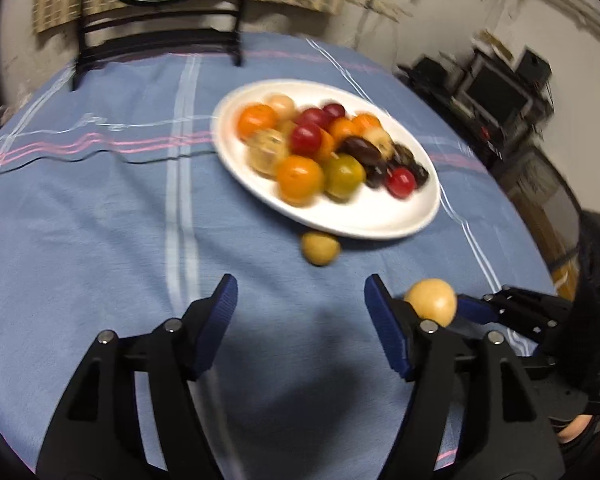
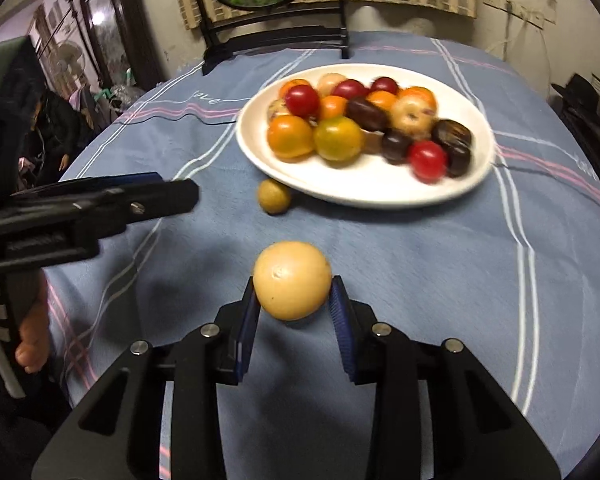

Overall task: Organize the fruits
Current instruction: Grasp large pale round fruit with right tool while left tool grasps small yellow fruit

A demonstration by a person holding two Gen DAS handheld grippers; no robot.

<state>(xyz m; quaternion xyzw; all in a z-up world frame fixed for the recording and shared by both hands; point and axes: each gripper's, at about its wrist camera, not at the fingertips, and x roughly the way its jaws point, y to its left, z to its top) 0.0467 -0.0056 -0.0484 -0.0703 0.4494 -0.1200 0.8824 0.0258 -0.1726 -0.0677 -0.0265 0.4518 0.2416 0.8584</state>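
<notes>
Your bench (image 1: 100, 208) wears a blue cloth crossed with white and pink stripes, and a dark chair (image 1: 156, 36) stands at its far edge before a stained wall hung with a checked fabric. Off to the right of the left wrist view sits a dark stack of electronics (image 1: 496, 88).

On the far half of the bench rests a white oval plate (image 2: 364, 192) heaped with fruit: oranges (image 2: 290, 136), a greenish-yellow citrus (image 2: 338, 138), red round fruits (image 2: 427, 159), dark brown oblong ones (image 2: 452, 133) and a few pale tan ones toward the back. Just beside the plate's near rim, on the cloth, lies a small yellow-green fruit (image 2: 274, 196), apart from everything else.

Your right gripper (image 2: 293, 300) has its jaws pinching a pale yellow round fruit (image 2: 292, 280), one blue pad on each side of it; the fruit sits near you, well short of the plate, and you cannot tell from either view whether it touches the cloth. No earlier view is there to judge it against.

Your left gripper (image 1: 300, 300) holds its jaws spread with only bare cloth between them, its shadow dark on the fabric below. In the right wrist view it reaches in from the left, side on, with your hand (image 2: 32, 340) showing beneath it. In the left wrist view the held fruit sits just right of the left gripper's right finger (image 1: 384, 332).
</notes>
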